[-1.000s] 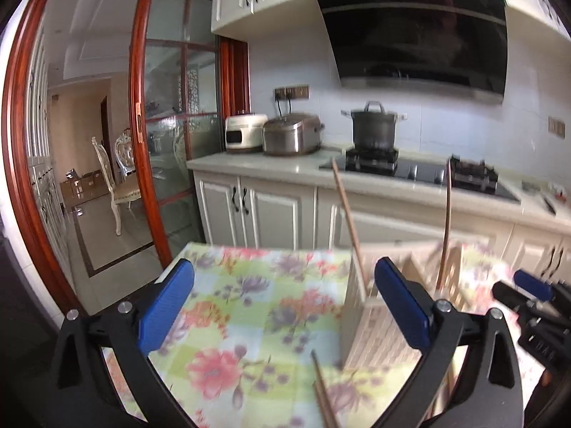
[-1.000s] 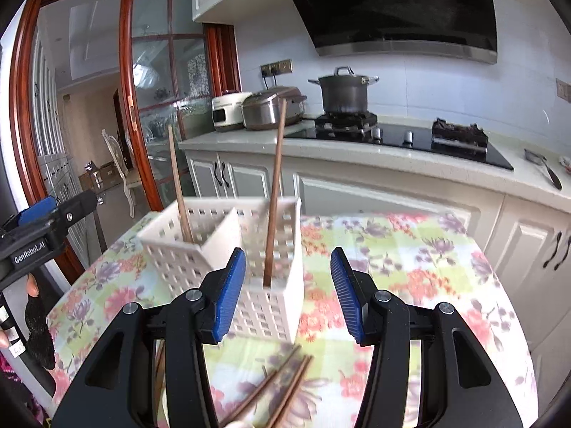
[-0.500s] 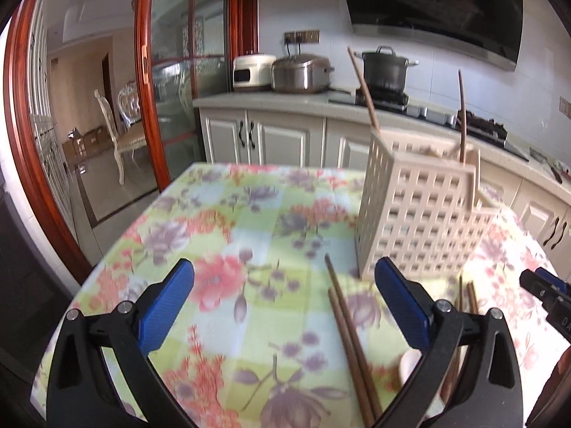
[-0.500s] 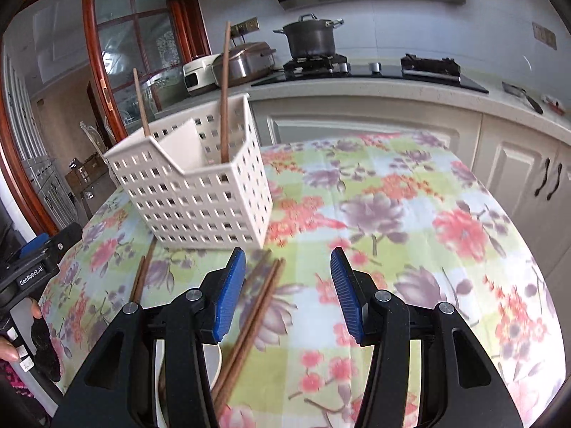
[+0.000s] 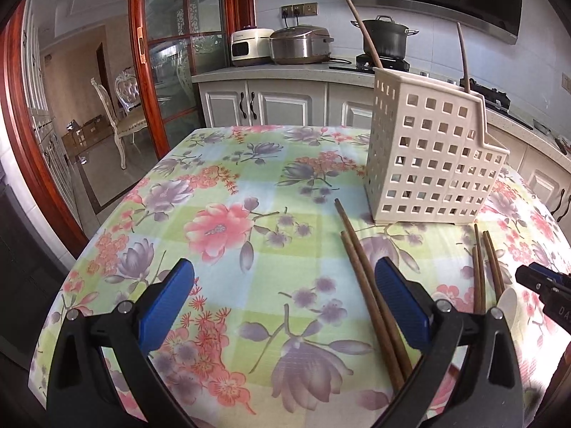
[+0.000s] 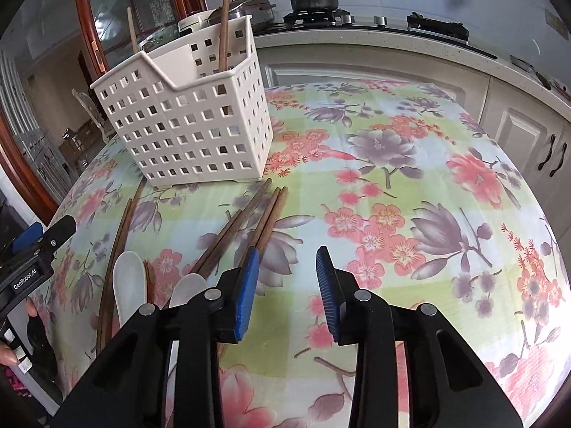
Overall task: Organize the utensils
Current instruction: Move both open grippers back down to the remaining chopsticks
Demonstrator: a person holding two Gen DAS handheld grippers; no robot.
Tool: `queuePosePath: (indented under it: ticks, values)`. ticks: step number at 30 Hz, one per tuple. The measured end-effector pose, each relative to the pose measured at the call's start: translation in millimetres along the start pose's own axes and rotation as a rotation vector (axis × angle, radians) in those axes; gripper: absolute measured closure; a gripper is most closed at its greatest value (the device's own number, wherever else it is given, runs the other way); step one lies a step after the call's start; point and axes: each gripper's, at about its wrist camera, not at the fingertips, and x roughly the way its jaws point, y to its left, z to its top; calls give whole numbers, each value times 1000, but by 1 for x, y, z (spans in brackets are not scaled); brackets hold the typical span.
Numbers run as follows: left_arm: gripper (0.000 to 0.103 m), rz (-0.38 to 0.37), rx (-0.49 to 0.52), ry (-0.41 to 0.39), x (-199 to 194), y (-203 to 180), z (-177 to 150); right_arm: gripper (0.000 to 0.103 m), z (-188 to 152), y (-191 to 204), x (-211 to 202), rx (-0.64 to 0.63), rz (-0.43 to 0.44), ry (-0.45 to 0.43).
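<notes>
1 floral tablecloth (image 5: 228, 221), kitchen behind

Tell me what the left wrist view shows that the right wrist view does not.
Only the left wrist view shows the open left claw, nothing between its jaws, the doorway with a chair, and the whole near-left part of the table.

Only the right wrist view shows the right claw, its jaws closing on nothing, and two white spoons among the loose chopsticks.

Both show the white basket with two chopsticks standing in it, loose chopsticks on the floral cloth, and the pot on the stove.
</notes>
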Motion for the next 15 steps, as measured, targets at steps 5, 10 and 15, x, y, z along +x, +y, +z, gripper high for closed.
queuePosePath:
  ticks: [5, 10, 15]
  values:
    - [5, -5, -10, 10, 1, 4, -2, 76, -2, 7, 7, -9, 10, 24]
    - [5, -12, -6, 16, 3, 4, -5, 79, -2, 10, 12, -12, -2, 34]
    - [5, -19, 0, 22, 4, 2, -7, 84, 2, 17, 15, -37, -36, 35]
